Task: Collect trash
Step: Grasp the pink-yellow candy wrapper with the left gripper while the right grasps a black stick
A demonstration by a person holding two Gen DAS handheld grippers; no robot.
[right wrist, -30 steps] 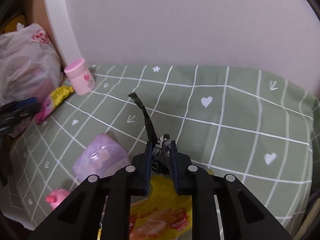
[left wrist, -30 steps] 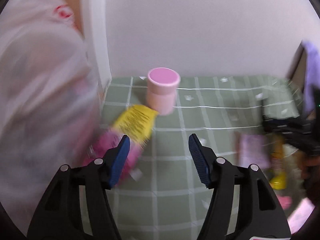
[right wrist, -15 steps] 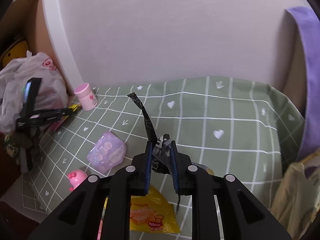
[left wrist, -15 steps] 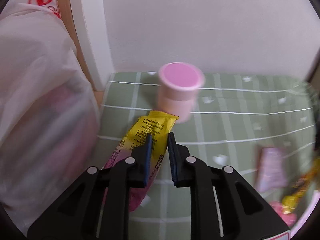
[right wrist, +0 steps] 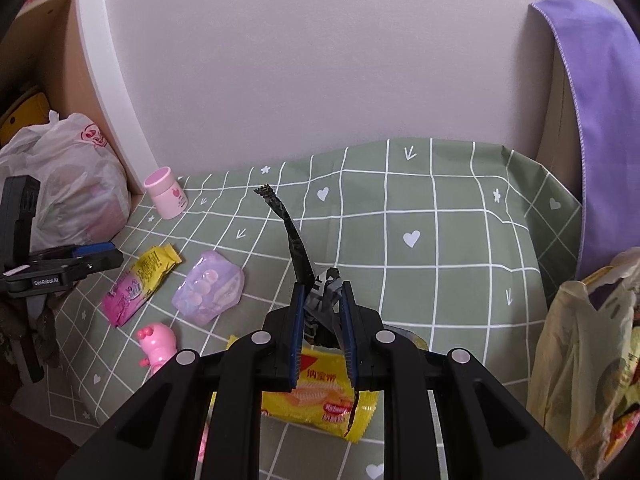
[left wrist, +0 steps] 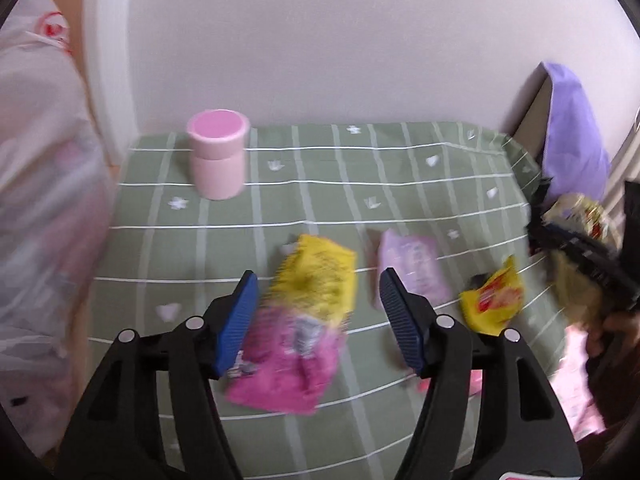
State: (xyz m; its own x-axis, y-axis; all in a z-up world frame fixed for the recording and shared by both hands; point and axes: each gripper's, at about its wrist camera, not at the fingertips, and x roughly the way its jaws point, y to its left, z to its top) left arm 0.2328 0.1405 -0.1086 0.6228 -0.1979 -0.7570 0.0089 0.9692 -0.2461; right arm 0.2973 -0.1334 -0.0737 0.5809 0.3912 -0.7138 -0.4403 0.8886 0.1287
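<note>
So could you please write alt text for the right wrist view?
The right gripper clamps a crumpled black wrapper above a green checked tablecloth strewn with a yellow wafer packet, lilac pouch and pink-and-yellow sachet.

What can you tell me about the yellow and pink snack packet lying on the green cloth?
The snack packet is a long, flat, crinkly plastic wrapper, yellow with dark print at its far end and bright pink at its near end. It looks sealed. It lies flat and slanted on the green checked cloth, just beside a lilac pouch. The left tongs have just been opening, and it lies loose below them, touching neither pad.
</note>
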